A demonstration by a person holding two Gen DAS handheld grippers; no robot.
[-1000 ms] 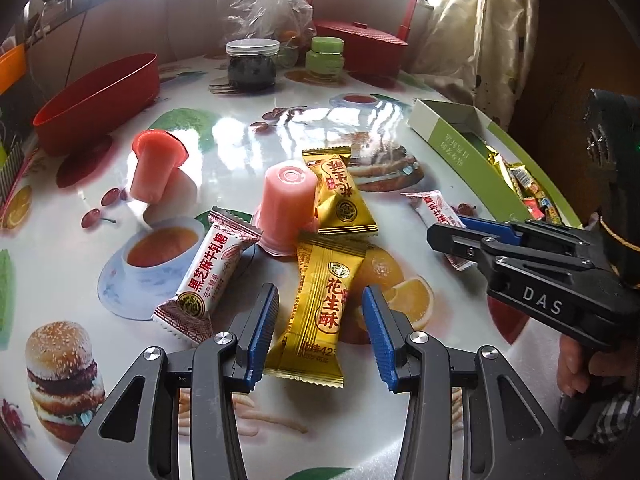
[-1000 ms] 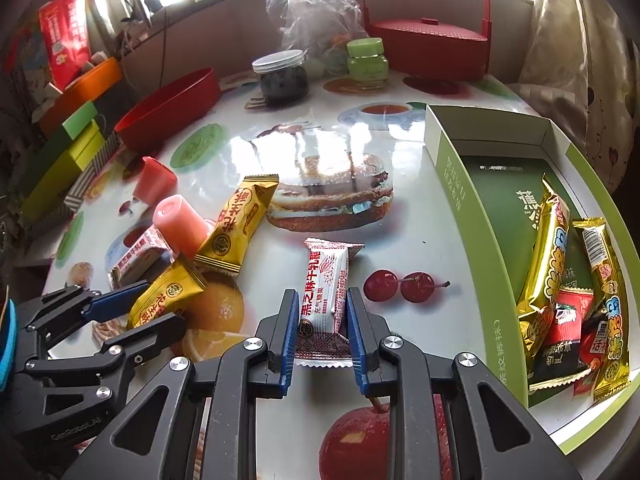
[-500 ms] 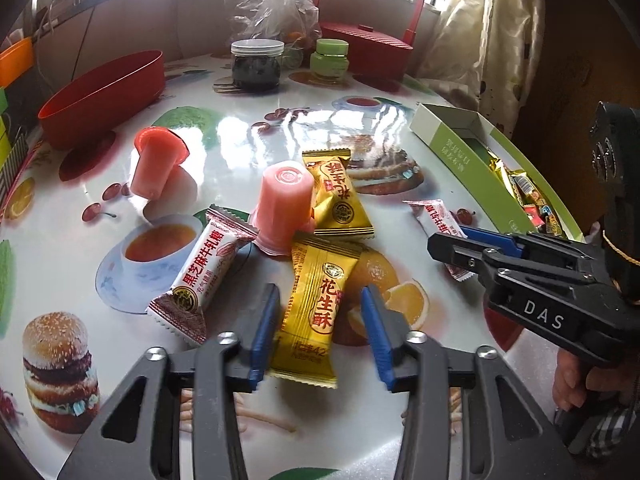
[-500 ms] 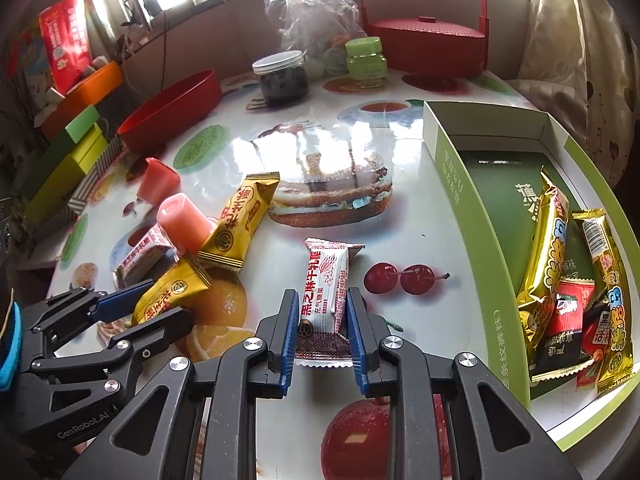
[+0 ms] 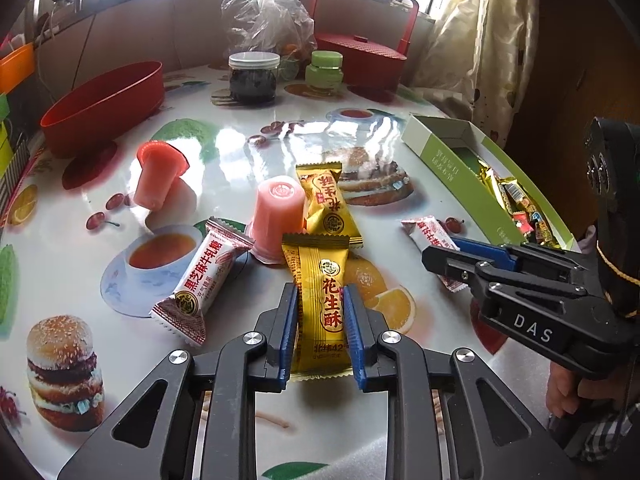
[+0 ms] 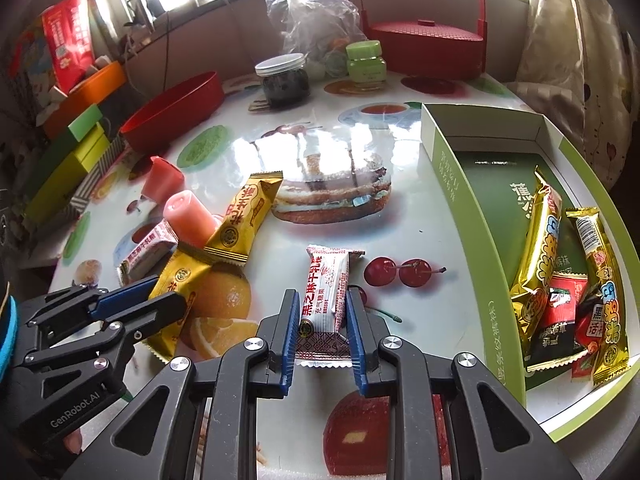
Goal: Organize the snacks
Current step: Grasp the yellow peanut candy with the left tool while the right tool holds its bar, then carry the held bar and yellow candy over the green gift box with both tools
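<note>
Glossy food-print tablecloth (image 5: 240,152) is covering a round table by a window, with a red oval tub (image 5: 104,104), a dark jar (image 5: 253,77), a small green jar (image 5: 324,71) and a red lidded basket (image 5: 362,60) sitting along the far edge. Left gripper (image 5: 320,308) is pinching a gold snack packet (image 5: 320,300) between its blue pads, the packet lying flat on the cloth, its far end touching a pink jelly cup (image 5: 279,216). Second gold packet (image 5: 326,204) and a red-and-white candy packet (image 5: 200,276) are lying close by; another jelly cup (image 5: 158,174) is tipped over farther left. Right gripper (image 6: 322,312) is clamped on a white-and-red candy bar (image 6: 326,292), also resting on the cloth. Green open box (image 6: 472,216) is sitting at the right edge, several wrapped snacks (image 6: 556,280) piled in its near end.
</note>
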